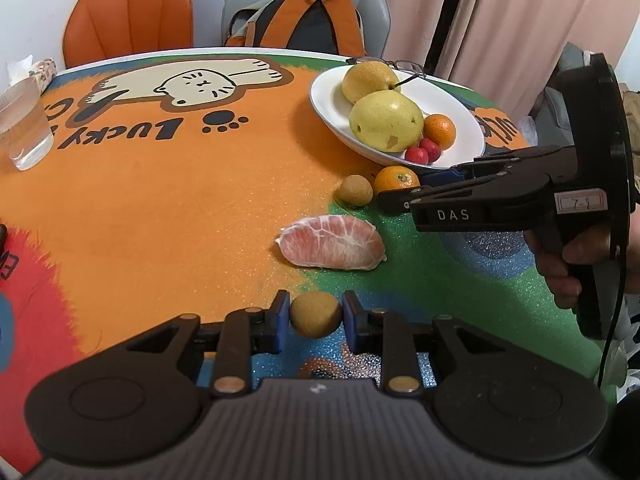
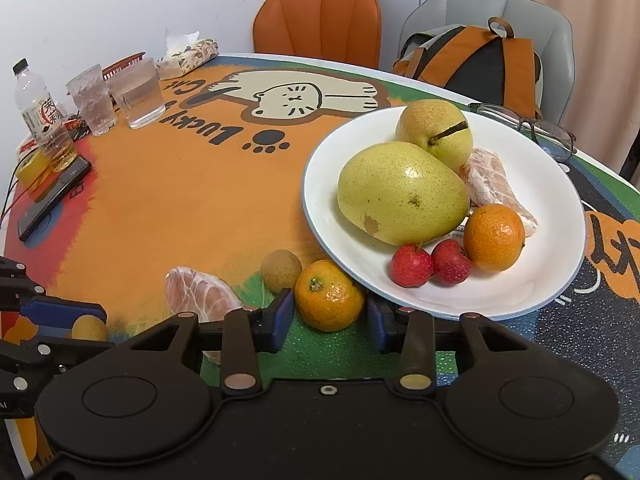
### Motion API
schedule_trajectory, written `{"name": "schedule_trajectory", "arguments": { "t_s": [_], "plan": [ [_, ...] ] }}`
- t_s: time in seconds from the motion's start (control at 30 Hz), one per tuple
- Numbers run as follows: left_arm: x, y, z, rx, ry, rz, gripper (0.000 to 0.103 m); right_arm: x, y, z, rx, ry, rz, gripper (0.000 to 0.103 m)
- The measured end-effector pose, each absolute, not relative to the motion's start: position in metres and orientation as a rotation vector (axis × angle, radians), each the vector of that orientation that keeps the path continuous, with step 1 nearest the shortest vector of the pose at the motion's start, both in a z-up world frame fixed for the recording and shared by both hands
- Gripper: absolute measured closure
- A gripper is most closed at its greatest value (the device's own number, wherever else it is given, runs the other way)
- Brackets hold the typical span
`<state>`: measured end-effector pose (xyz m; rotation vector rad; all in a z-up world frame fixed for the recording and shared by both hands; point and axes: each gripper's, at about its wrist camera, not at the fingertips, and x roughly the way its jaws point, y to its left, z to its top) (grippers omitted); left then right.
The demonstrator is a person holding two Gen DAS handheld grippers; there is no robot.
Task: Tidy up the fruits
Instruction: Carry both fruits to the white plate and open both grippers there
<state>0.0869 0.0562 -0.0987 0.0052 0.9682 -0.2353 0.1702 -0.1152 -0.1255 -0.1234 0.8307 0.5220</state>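
- The left tongs (image 1: 316,316) are clenched on a small tan round fruit (image 1: 315,314), both blue pads pressed to its sides, held just above the tabletop (image 1: 168,208).
- The right tongs (image 2: 329,312) have a mandarin (image 2: 329,295) between their blue pads; the left pad meets the fruit's skin, while a narrow gap shows at the right pad, so they are not clenched on it. The mandarin sits on the tabletop, against the rim of the white plate (image 2: 560,264).
- Just beyond the left tongs lies a peeled pink citrus segment (image 1: 332,242) on the tabletop; past it, beside the right tongs' tips, is a second tan round fruit (image 1: 355,189).
- Seen from the right tongs, that second tan fruit sits just left of the mandarin and close to it.
- Ahead and right of the right tongs, the plate holds a large pear (image 2: 400,192), a smaller pear (image 2: 436,134) behind it, another peeled segment (image 2: 492,184), a second mandarin (image 2: 494,237) and two small red fruits (image 2: 432,265).
- A hand (image 1: 568,264) grips the right tongs' handle.
- Far left of the right tongs stand two glasses (image 2: 116,96), a bottle (image 2: 34,106) and a phone (image 2: 52,200).
- Beyond the tabletop's far edge are an orange chair (image 2: 320,20) and a grey chair carrying a backpack (image 2: 480,64); spectacles (image 2: 532,128) lie behind the plate.
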Motion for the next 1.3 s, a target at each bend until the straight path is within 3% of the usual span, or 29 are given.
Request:
{"name": "schedule_trajectory", "arguments": {
  "t_s": [1.3],
  "plan": [
    [0.128,-0.027,-0.080,-0.001,0.861,-0.336,0.077,0.152,-0.225,-0.080,-0.162,0.875,0.515,0.064]
  ]
}}
